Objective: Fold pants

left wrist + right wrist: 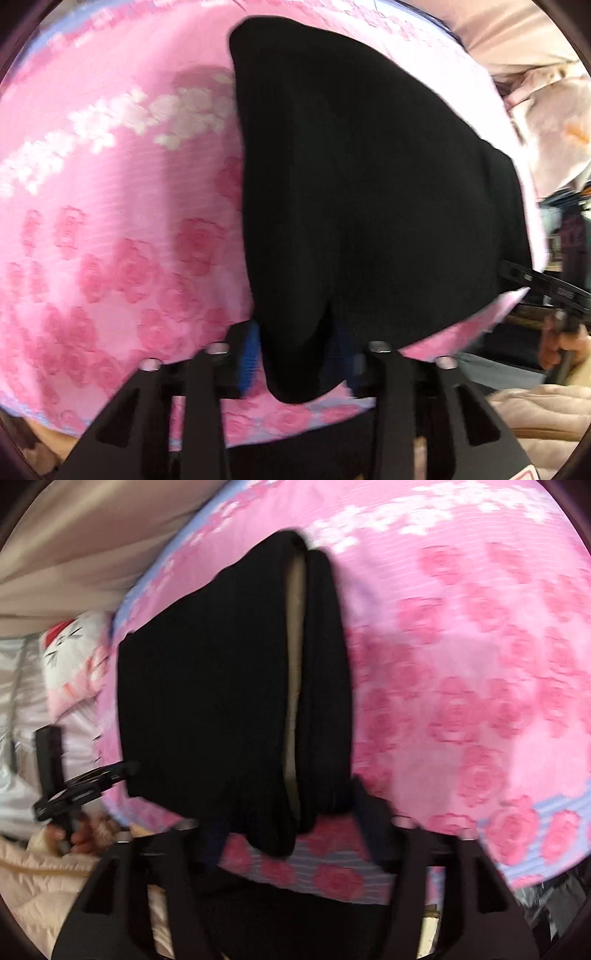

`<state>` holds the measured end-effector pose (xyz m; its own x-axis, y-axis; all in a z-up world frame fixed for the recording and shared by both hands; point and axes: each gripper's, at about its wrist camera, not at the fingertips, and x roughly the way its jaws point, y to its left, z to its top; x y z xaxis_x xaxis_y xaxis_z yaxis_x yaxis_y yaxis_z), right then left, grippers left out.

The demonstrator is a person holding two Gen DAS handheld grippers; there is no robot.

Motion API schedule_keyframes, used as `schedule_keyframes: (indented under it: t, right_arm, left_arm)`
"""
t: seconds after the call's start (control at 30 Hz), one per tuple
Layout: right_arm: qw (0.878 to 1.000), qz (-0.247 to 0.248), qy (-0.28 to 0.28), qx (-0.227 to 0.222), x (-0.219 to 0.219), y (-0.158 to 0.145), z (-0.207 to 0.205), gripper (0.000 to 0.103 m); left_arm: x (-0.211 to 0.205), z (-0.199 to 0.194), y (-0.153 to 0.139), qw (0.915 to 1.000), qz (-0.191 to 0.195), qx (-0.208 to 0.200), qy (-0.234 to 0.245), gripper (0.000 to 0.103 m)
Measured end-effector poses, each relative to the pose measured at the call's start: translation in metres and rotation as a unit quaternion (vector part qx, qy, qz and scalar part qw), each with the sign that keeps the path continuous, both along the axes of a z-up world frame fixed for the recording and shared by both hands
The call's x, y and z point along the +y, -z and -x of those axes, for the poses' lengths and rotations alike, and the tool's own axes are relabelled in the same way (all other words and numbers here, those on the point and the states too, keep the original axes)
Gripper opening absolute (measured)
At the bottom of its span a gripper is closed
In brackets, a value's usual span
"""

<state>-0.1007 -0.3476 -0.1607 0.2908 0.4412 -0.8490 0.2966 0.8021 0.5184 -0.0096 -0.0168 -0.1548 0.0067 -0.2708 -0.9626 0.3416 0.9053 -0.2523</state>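
lying folded on pink bed cover [110, 229]: black pants [369, 184] | L gripper [301, 354] + R gripper [291, 834] fingers spread, straddling near edge, pinching nothing | handling soft, floppy, light; gripping best at corners

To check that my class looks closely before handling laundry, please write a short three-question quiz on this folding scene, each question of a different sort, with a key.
1. True or false: the pants lie on a plain white sheet.
2. What lies between the fingers of the left gripper? A. an edge of the pants B. a pillow C. nothing
3. Fill in: in the right wrist view, the pale strip showing along the pants' open edge is ____ in colour.

Key:
1. False: they lie on a pink rose-patterned blanket.
2. A
3. beige
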Motion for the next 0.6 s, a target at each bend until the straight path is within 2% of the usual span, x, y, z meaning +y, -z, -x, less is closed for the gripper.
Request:
schedule_keyframes:
  t: [0.07, 0.1, 0.13, 0.2, 0.27, 0.3, 0.37, 0.47, 0.5, 0.57, 0.6]
  right_arm:
    - [0.998, 0.052, 0.010, -0.032, -0.007, -0.026, -0.001, 0.065]
    - [0.992, 0.108, 0.002, -0.060, -0.005, -0.048, -0.003, 0.065]
    - [0.987, 0.137, -0.011, -0.081, -0.001, -0.063, -0.007, 0.065]
    - [0.977, 0.176, -0.051, -0.113, 0.021, -0.089, -0.023, 0.065]
    - [0.972, 0.183, -0.081, -0.120, 0.044, -0.094, -0.037, 0.065]
    - [0.970, 0.188, -0.091, -0.127, 0.056, -0.093, -0.043, 0.064]
    - [0.963, 0.212, -0.115, -0.119, 0.073, -0.076, -0.054, 0.064]
    - [0.959, 0.253, -0.114, -0.059, 0.068, -0.035, -0.062, 0.063]
    - [0.964, 0.246, -0.090, -0.044, 0.061, -0.030, -0.062, 0.062]
    - [0.974, 0.210, -0.037, -0.071, 0.051, -0.050, -0.057, 0.061]
    - [0.974, 0.205, -0.034, -0.089, 0.052, -0.060, -0.055, 0.061]
  left_arm:
    - [0.000, -0.004, -0.017, 0.9989, -0.029, -0.037, -0.004, 0.044]
    - [-0.002, -0.006, -0.034, 0.9953, -0.058, -0.077, -0.007, 0.045]
    - [-0.006, -0.011, -0.054, 0.9880, -0.091, -0.124, -0.010, 0.056]
    - [-0.018, -0.019, -0.078, 0.9722, -0.139, -0.188, -0.009, 0.071]
    - [-0.037, -0.026, -0.089, 0.9622, -0.163, -0.218, 0.004, 0.071]
    - [-0.046, -0.029, -0.089, 0.9608, -0.168, -0.220, 0.009, 0.071]
    - [-0.058, -0.032, -0.085, 0.9637, -0.160, -0.213, 0.015, 0.071]
    - [-0.073, -0.036, -0.075, 0.9673, -0.156, -0.199, 0.025, 0.071]
    - [-0.072, -0.031, -0.076, 0.9672, -0.154, -0.200, 0.030, 0.071]
    - [-0.080, -0.029, -0.075, 0.9650, -0.158, -0.205, 0.044, 0.071]
    - [-0.082, -0.026, -0.074, 0.9646, -0.160, -0.204, 0.049, 0.071]
